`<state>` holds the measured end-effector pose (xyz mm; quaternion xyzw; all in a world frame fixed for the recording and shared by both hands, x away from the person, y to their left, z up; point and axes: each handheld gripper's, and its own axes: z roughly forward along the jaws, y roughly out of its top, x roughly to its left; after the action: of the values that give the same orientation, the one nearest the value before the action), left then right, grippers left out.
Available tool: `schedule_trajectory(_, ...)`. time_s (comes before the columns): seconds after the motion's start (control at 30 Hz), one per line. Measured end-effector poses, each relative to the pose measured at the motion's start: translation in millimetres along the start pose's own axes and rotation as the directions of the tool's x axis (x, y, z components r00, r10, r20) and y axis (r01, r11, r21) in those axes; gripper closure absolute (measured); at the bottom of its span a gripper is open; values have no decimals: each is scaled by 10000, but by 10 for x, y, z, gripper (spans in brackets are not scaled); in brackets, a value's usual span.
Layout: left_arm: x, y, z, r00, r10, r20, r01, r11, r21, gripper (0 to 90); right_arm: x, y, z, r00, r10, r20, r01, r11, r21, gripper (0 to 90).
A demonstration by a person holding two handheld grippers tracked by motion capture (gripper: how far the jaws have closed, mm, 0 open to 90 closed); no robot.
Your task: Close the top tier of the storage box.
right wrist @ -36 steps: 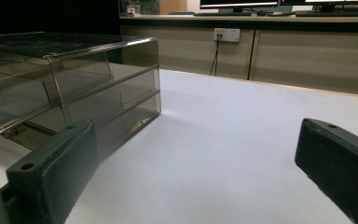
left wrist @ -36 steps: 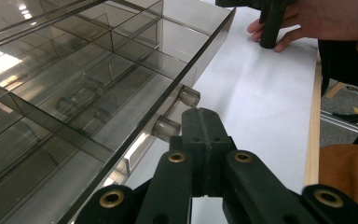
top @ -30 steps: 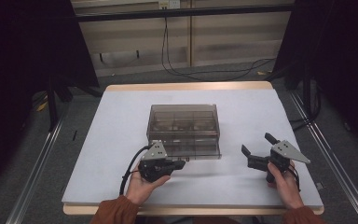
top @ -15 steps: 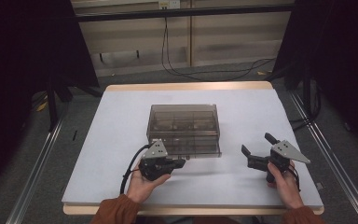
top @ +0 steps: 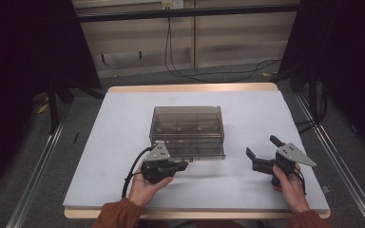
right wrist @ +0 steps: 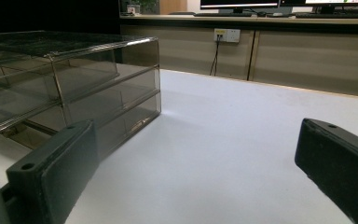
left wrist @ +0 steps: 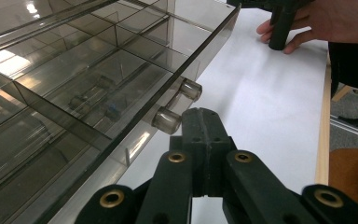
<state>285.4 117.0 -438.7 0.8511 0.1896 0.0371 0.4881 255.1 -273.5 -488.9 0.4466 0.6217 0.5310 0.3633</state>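
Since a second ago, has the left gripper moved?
No. In the high view the left gripper sits at the same spot by the front edge of the drawer box, jaws shut.

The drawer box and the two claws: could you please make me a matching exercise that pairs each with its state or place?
Things:
1. left claw
2. right claw
3. drawer box
4. knobs

States or places:
A. smoky clear plastic, mid-table
B. jaws wide apart, right of the box
C. jaws closed, just in front of a knob
D. two short clear pegs on the drawer front

Pairs: 1-C, 2-B, 3-A, 4-D
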Motion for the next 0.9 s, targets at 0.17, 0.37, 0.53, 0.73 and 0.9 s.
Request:
schedule_trajectory(0.17,-3,-7,-2,10000,-12,-8,12,10000,24,900,1,0,0,10000,1,4,-1,10000,5,0)
schedule_trajectory(0.37,3,-4,-16,9999,-111,-115,110,9999,-52,900,2,0,0,10000,0,0,0,10000,5,0)
schedule_trajectory(0.53,15,1,-32,9997,-169,-195,168,9999,-34,900,1,0,0,10000,-43,10,43,10000,-6,0)
schedule_trajectory(0.73,23,5,-35,9996,-191,-205,190,9998,-47,900,1,0,3,10000,-13,-15,13,10000,-13,0)
schedule_trajectory(0.9,24,2,-36,9996,-182,-208,181,9998,-56,900,-9,1,1,10000,56,-20,-56,10000,44,0)
